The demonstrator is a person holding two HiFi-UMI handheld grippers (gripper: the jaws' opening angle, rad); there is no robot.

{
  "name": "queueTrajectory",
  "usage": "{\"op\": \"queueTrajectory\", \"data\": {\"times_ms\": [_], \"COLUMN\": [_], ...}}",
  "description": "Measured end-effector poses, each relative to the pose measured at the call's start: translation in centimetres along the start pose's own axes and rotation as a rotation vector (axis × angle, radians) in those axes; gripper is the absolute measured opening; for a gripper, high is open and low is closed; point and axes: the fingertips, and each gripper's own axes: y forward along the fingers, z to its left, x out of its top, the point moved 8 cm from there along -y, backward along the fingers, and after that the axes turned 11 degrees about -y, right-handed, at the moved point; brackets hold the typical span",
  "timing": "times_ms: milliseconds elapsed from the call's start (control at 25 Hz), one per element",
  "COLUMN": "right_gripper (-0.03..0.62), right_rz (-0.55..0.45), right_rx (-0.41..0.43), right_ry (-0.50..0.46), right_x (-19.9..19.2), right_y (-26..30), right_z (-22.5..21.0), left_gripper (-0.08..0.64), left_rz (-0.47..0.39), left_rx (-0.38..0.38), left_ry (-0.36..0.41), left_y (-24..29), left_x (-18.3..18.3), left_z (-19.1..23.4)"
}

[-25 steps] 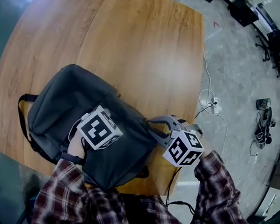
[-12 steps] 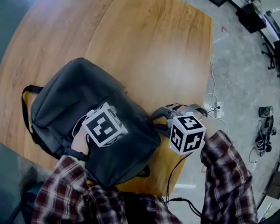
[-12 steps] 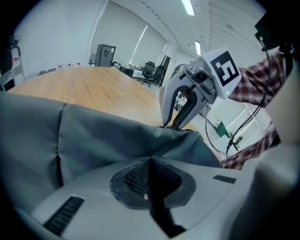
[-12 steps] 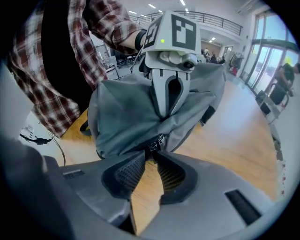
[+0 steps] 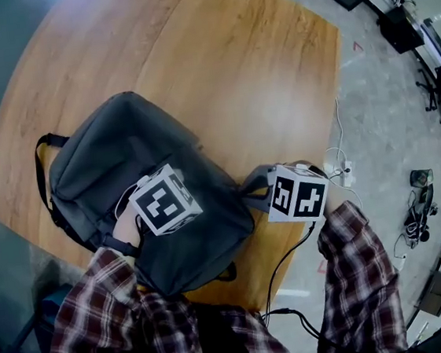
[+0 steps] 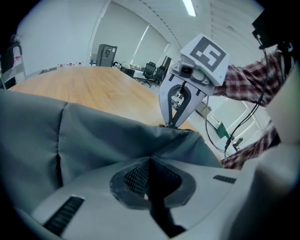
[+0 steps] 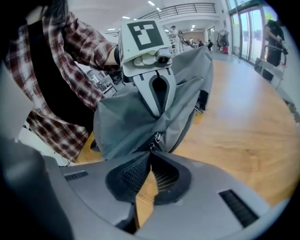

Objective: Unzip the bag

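Compared with half a second ago, the right claw (image 7: 151, 153) is found shifted slightly toward the far side, and its marker cube is turned so that two patterned faces are shown in the head view. The bag (image 5: 115, 156) and the left claw (image 6: 150, 160) are seen where they were.

The right claw's jaws are brought together at their tips, and the metal zipper pull (image 7: 155, 138) at the bag's near right corner is pinched between them. The left claw's jaws are likewise closed, and a fold of the bag's grey fabric is gripped and held up from the top of the bag, just left of the other claw.

Black-and-white square markers are carried on both cubes; any other print is too small to be read.

The grey bag is laid on the wooden bench (image 5: 216, 69) at its near edge. Its long axis is run from far left to near right, and its black strap (image 5: 42, 176) is placed at the left end. Checked sleeves (image 5: 350, 275) are seen behind both claws.
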Motion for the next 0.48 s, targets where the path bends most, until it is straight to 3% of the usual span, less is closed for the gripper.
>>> {"op": "queueTrajectory", "data": {"times_ms": [280, 480], "right_gripper": [0.018, 0.017], "right_rz": [0.055, 0.109], "right_rx": [-0.115, -0.183], "right_ry": [-0.013, 0.016], "right_x": [0.6, -0.2], "right_y": [0.0, 0.2], "right_z": [1.5, 4.9], "left_gripper": [0.009, 0.009], "left_rz": [-0.014, -0.031], "left_rx": [0.012, 0.021], "left_ry": [-0.016, -0.037], "left_y": [0.3, 0.3], "left_x": [-0.1, -0.1], "left_z": [0.4, 0.2]}}
